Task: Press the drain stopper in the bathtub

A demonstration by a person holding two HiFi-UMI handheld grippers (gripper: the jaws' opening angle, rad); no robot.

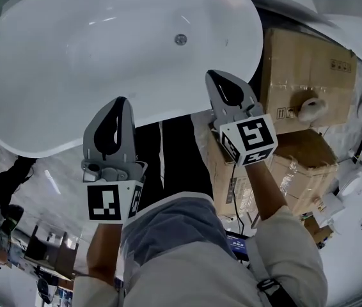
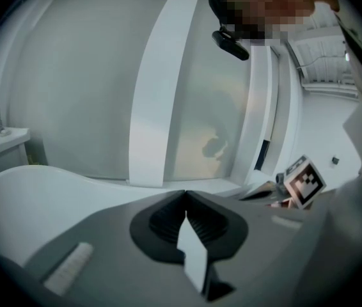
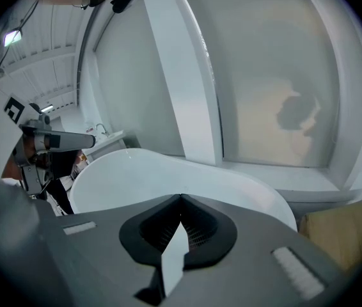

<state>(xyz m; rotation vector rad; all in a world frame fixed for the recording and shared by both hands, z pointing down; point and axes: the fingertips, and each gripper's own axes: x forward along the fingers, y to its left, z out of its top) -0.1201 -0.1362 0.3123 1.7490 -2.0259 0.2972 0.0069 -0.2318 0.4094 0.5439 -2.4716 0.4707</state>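
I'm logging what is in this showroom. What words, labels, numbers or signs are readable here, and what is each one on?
No word or number is readable.
Printed symbols on the cardboard box: too small to read.
Cubes on the left tongs and right tongs: black-and-white square markers, no letters.
White bathtub: no print visible.
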